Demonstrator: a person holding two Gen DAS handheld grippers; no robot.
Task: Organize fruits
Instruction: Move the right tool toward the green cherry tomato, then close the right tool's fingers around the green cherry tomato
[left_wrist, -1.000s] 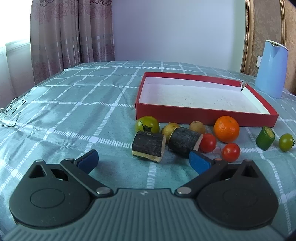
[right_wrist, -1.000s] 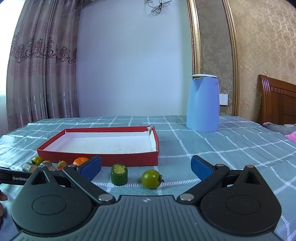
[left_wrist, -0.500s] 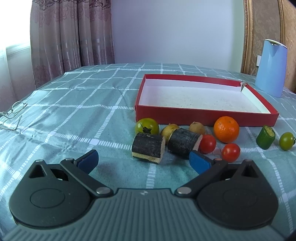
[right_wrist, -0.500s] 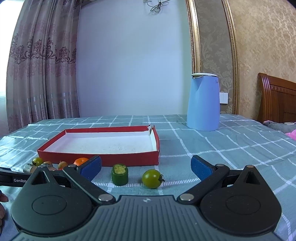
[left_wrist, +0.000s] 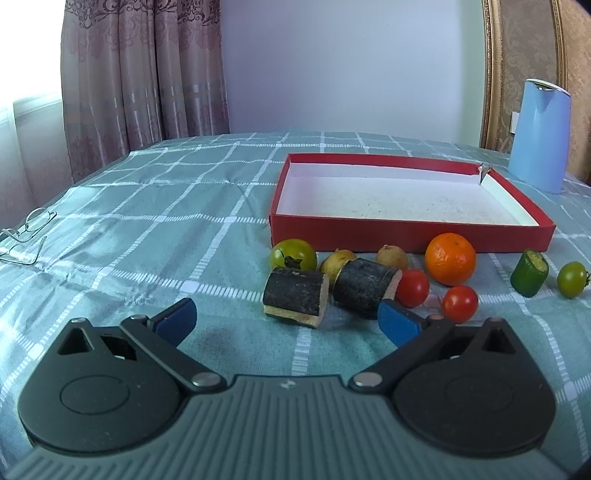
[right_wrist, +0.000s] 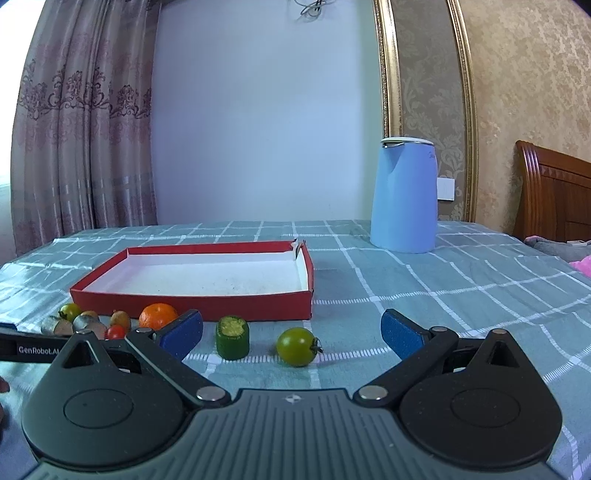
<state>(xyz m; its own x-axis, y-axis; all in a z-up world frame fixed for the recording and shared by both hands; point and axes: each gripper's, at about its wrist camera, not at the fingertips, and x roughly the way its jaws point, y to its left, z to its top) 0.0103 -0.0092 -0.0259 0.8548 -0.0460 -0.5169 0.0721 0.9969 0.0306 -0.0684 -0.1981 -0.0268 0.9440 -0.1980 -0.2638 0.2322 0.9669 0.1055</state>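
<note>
Both claws are spread wide and hold nothing. The left gripper hovers low over the checked cloth, just short of two dark cut pieces, two red tomatoes, an orange and a green tomato. The right gripper faces a green cut chunk and a small green tomato. Beyond both, the red tray lies empty, so by my reading nothing is sorted yet and every fruit is left to move

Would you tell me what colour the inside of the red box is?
White, slightly speckled, while the outer walls of the box are red; the left wrist view shows it best.
</note>
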